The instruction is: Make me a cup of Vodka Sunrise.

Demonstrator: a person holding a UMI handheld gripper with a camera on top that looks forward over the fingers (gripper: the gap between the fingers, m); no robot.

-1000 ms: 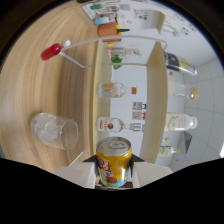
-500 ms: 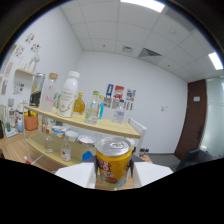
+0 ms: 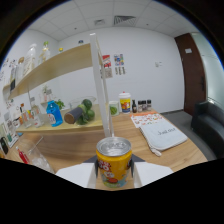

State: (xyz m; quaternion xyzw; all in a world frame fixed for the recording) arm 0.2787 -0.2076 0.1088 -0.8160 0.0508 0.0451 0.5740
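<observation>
While clamped from both sides, stands upright at 6 o'clock: a yellow and orange drink can with a silver top (image 3: 114, 165), held between the two white fingers (image 3: 114, 176), which press against its left and right flanks.

Seen from left to right:

- At 8 o'clock, low beside the left finger: a clear glass vessel (image 3: 31, 156) with a small red object (image 3: 22, 157) against it; hard to tell what the red object is.
- At 9 o'clock: a long pale wooden shelf (image 3: 50, 127) carrying several small items, too blurred to name one by one.
- On that shelf, toward 10 o'clock: a bright blue bottle-like object (image 3: 54, 113).
- Just right of it: a dark cylindrical container lying tilted (image 3: 73, 115), touching a cluster of round dark green fruit (image 3: 87, 111).
- Above, running from 9 to 12 o'clock: a second light wooden shelf board (image 3: 55, 66) with a white edge.
- Rising from just behind the can toward 12 o'clock: a thin white upright post (image 3: 102, 90).
- Right of the post, at about 1 o'clock from the can: a white tub with a yellow label and red lid (image 3: 125, 103), then a few small dark bottles (image 3: 141, 105).
- On the light wooden surface (image 3: 175, 155) at 3 o'clock: an orange and white printed sheet (image 3: 147, 119) and, nearer, a white fabric bag with dark lettering (image 3: 161, 135).
- Far right, at 2 to 3 o'clock: a dark brown door (image 3: 194, 70) and a black seat (image 3: 211, 125).
</observation>
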